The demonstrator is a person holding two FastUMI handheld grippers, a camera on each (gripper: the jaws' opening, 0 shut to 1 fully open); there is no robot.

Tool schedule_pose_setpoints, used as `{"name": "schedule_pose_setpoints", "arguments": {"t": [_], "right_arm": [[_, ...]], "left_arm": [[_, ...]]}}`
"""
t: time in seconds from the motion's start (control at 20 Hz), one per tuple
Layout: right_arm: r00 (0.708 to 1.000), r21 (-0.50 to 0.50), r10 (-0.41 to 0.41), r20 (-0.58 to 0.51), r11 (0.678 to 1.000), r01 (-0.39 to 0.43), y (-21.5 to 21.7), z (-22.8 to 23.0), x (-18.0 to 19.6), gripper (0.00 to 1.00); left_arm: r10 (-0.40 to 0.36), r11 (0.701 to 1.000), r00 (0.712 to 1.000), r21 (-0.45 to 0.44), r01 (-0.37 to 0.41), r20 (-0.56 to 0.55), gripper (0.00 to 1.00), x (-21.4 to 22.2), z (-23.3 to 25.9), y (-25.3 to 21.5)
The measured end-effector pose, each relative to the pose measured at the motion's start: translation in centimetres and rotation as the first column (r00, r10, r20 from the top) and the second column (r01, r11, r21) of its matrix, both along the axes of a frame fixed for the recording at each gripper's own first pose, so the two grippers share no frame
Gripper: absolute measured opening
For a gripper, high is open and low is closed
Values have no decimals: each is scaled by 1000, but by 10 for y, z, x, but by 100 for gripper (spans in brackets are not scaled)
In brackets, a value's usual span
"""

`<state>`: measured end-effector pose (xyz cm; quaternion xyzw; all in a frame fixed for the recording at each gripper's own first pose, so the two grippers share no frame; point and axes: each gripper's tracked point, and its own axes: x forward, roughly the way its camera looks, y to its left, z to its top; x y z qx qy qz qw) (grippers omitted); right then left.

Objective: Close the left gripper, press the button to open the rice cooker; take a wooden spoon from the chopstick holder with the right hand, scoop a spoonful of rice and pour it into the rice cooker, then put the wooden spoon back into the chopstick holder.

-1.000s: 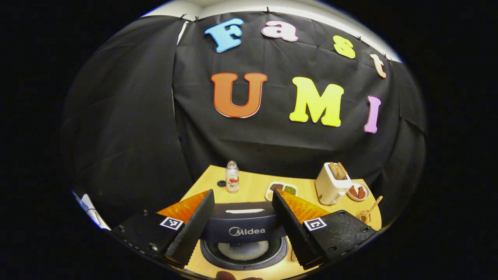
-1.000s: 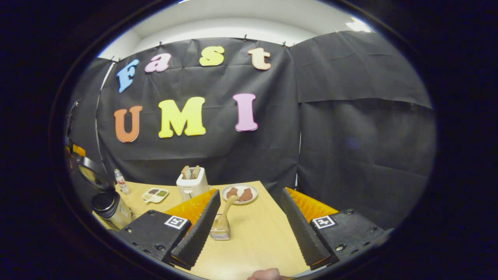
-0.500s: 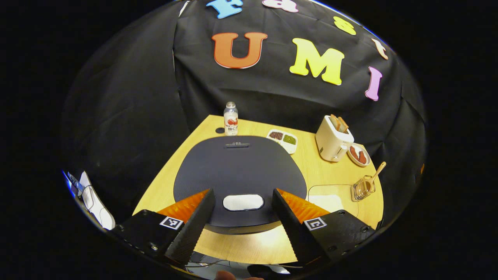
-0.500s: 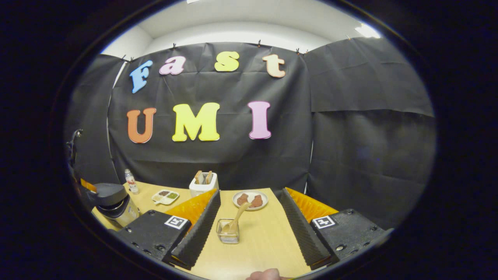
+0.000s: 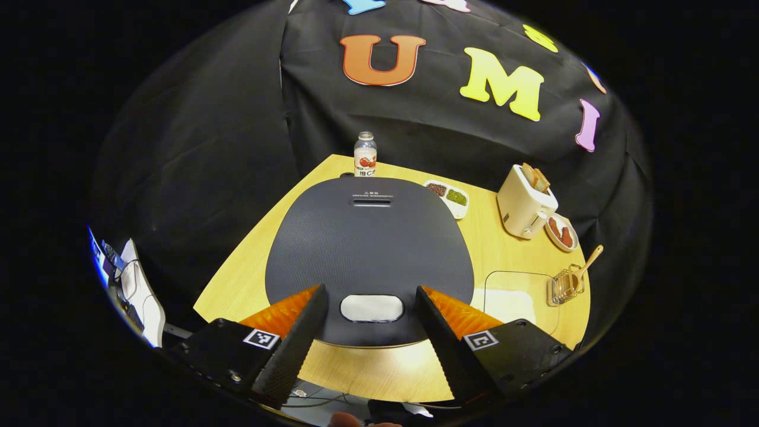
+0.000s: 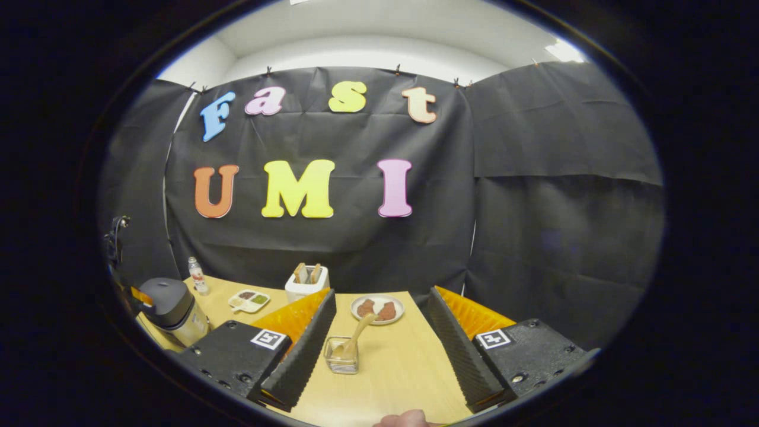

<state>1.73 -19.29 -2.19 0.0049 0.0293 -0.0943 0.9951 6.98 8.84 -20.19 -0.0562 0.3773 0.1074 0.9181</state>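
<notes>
The rice cooker sits lid-down at the counter's near-left, its pale button between the spread fingers of the left gripper. Bring those fingers together first, then press squarely on the button. The right gripper, fingers also spread, faces the wooden spoon in the chopstick holder. A second ago the lid stood raised; now it lies shut.

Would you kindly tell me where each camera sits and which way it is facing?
Left gripper view: rides the left claw, above the rice cooker, tilted down at its closed lid; open fingers at the bottom.
Right gripper view: rides the right claw, low over the table, facing the chopstick holder; open fingers, fingertip below.
Shared: rice cooker, chopstick holder, wooden spoon, toaster.
</notes>
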Motion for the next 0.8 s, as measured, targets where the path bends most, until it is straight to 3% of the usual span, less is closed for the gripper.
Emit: {"name": "schedule_pose_setpoints", "arguments": {"t": [0.45,0.6,0.8], "right_arm": [[999,33,44,1,998,-44,16,2,12,100],[998,13,55,19,998,-56,22,13,10,100],[996,6,58,62,998,-59,32,40,10,99]], "left_arm": [[-3,1000,1000,3,3,19,99,-4,-8,0],[-19,1000,997,26,17,78,98,-2,-3,1],[15,1000,979,-29,-9,203,96,2,36,0]]}}
